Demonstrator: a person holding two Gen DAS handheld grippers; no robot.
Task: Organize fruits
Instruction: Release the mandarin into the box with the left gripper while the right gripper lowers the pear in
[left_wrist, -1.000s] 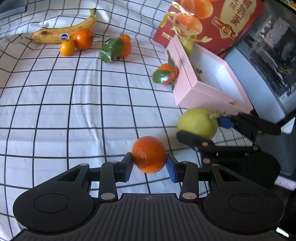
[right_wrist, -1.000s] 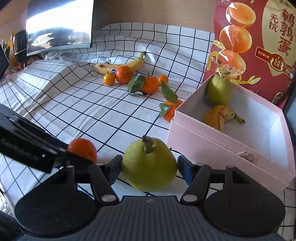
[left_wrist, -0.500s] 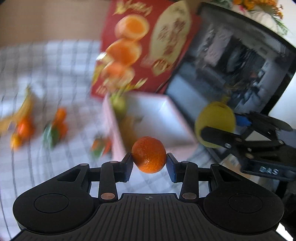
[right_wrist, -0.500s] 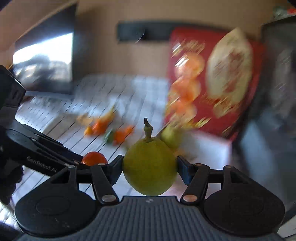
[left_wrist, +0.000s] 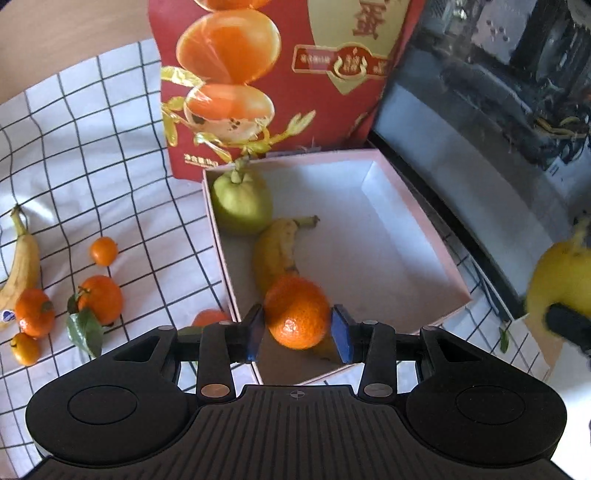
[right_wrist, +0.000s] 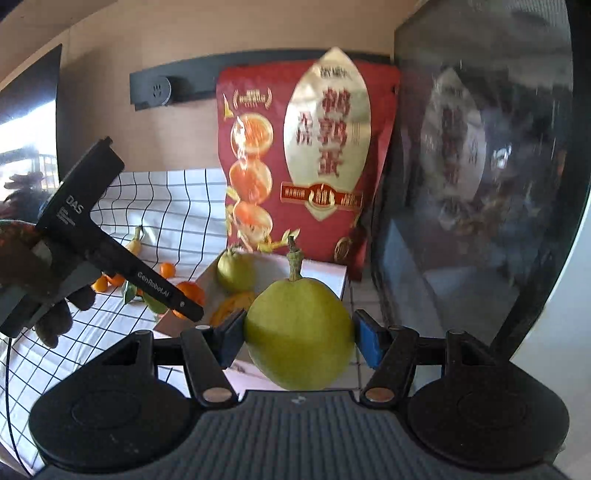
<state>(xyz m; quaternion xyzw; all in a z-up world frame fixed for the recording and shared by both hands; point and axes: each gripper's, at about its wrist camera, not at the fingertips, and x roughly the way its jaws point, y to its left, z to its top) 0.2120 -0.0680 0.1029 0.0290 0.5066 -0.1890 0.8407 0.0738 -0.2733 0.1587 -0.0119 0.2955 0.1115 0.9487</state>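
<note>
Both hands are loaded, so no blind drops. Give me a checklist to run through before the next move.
1. Left gripper clamped on the tangerine: ok.
2. Right gripper clamped on the held pear: ok.
3. Tangerine above the pink box: ok.
4. Free floor in the box beside the boxed pear and boxed banana: ok.
5. Held pear over the box: cannot tell.
6. Grippers clear of each other: ok.

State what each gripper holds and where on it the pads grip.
The left gripper clamps a tangerine across its two sides. The right gripper clamps a green pear across its widest part, stem up.
</note>
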